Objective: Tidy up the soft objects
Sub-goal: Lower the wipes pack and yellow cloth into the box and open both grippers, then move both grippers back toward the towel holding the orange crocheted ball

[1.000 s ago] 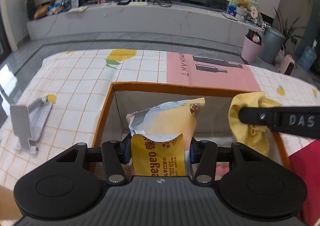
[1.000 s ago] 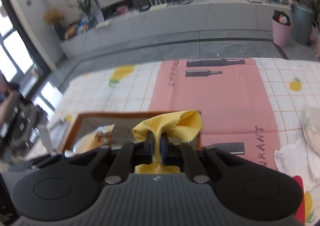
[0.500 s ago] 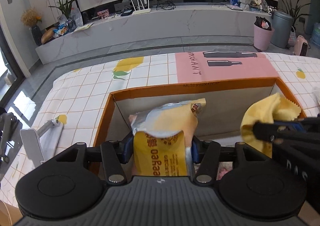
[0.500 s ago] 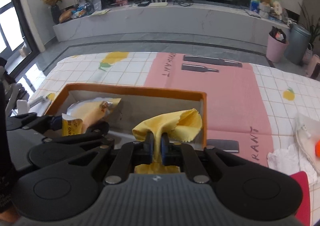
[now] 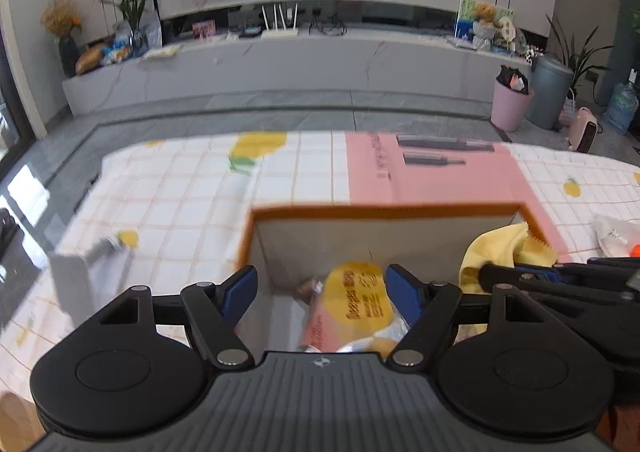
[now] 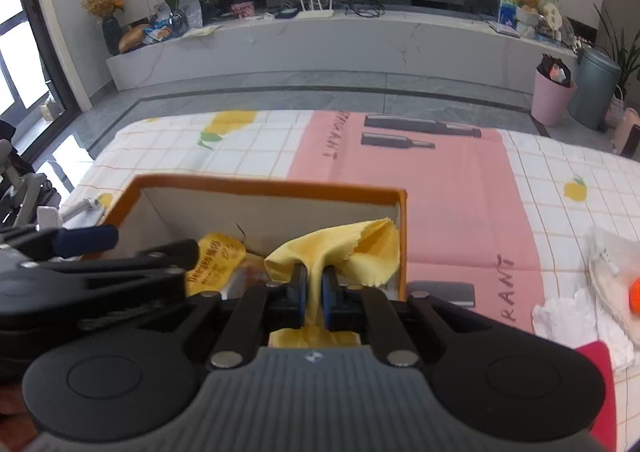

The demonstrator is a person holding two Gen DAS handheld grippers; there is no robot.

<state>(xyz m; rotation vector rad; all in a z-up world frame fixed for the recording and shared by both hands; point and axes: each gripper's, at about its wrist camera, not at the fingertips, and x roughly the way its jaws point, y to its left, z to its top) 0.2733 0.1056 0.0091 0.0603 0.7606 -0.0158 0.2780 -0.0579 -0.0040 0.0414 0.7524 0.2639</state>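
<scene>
The left tongs [image 5: 321,286] stand wide apart above the orange-rimmed box [image 5: 384,212], and nothing is between their blue pads. Below them the wet wipes packet [image 5: 354,302] lies on the floor of the box, free of the tongs. Its long axis runs from the near side of the box toward the far wall, a little slanted to the left, and its yellow round label faces up, at the far end of the packet.

The right tongs [image 6: 314,288] are clamped on the yellow cloth [image 6: 352,248]. The cloth stands up from between the pads and opens like a fan toward the right wall of the box, with its zigzag edge near the orange rim. A part of the cloth also hangs down under the tongs.

The box stands on the tabletop [image 6: 460,192], which is covered with a checked cloth with lemons and a pink panel. At the right side lies a white crumpled cloth [image 6: 568,316].
</scene>
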